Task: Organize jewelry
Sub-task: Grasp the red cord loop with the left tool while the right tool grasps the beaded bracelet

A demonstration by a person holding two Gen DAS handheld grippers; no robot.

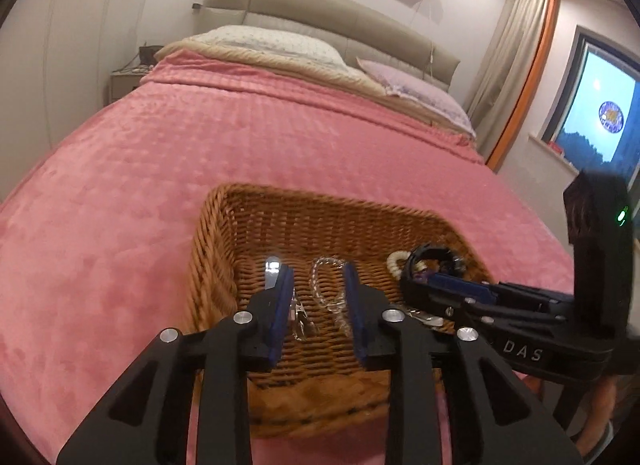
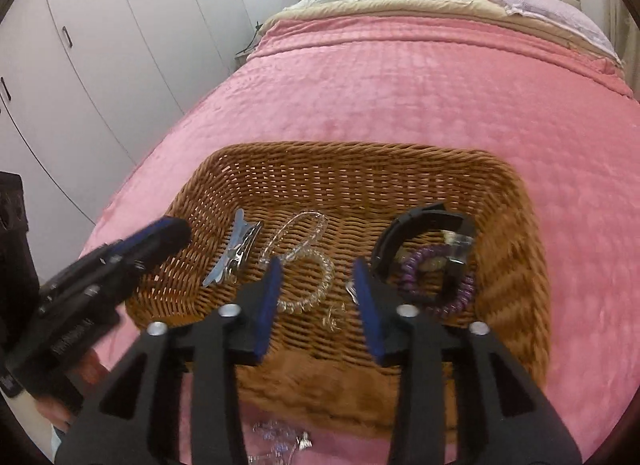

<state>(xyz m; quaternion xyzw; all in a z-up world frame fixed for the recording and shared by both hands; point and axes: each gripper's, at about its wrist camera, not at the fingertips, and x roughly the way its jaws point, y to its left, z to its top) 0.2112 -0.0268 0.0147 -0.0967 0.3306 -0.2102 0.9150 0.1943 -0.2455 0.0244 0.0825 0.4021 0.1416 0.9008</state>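
A wicker basket (image 2: 360, 149) sits on the pink bedspread. It holds a silver hair clip (image 2: 236, 253), a clear bead bracelet (image 2: 308, 285), a black bangle (image 2: 420, 225), a purple coiled band (image 2: 440, 285) and small earrings (image 2: 334, 315). My right gripper (image 2: 317, 265) hangs open above the clear bracelet, with nothing between its blue pads. My left gripper (image 1: 318, 277) hovers open over the basket's (image 1: 280, 193) left part, above the clip (image 1: 274, 269) and the clear bracelet (image 1: 328, 285). A pearl bracelet (image 1: 396, 263) lies beside the bangle (image 1: 434, 255), partly hidden by the right gripper (image 1: 416, 281).
Small clear trinkets (image 2: 276, 441) lie on the bedspread (image 2: 400, 85) in front of the basket. Pillows (image 1: 272, 45) and a padded headboard are at the far end. White wardrobes (image 2: 100, 45) stand left, with a window (image 1: 600, 117) and curtain on the right.
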